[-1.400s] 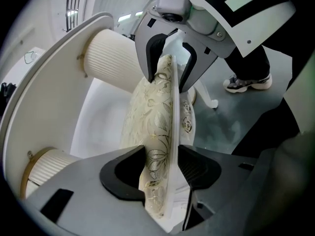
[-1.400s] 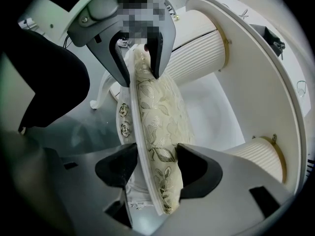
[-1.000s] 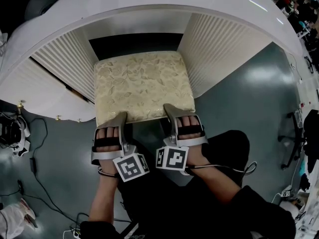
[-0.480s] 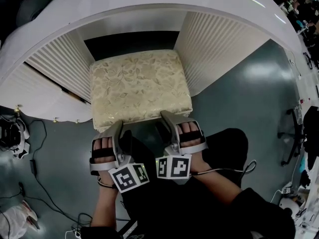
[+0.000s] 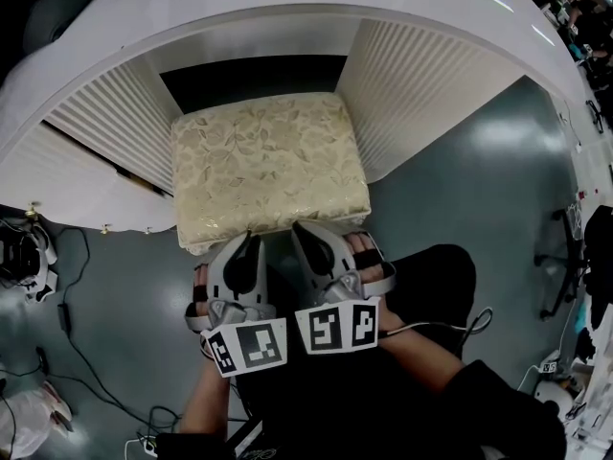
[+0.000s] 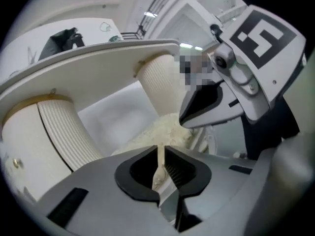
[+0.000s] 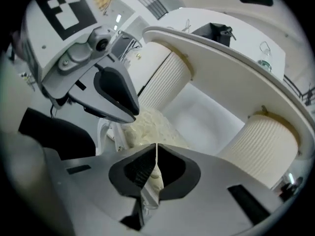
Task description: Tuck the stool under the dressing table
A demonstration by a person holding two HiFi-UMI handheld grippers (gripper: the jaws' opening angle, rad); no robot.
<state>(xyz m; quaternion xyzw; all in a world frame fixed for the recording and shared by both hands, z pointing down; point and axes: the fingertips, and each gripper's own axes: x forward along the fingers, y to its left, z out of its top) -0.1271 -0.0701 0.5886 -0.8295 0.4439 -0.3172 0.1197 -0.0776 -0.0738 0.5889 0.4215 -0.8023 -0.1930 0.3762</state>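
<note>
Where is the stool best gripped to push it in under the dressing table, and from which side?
Probably the near edge of the stool seat, one gripper toward each front corner, coming from the person's side. The ribbed pedestals of the dressing table flank its left and right sides, and its far edge faces the dark recess. Only the straight, padded near edge is open to jaws.

glossy grey-green floor (image 5: 460, 175). the dressing table (image 5: 426, 70) stands on it at 12 o'clock, the stool (image 5: 268, 166) at centre, and loose black cables (image 5: 96, 383) trail at 8 o'clock.
</note>
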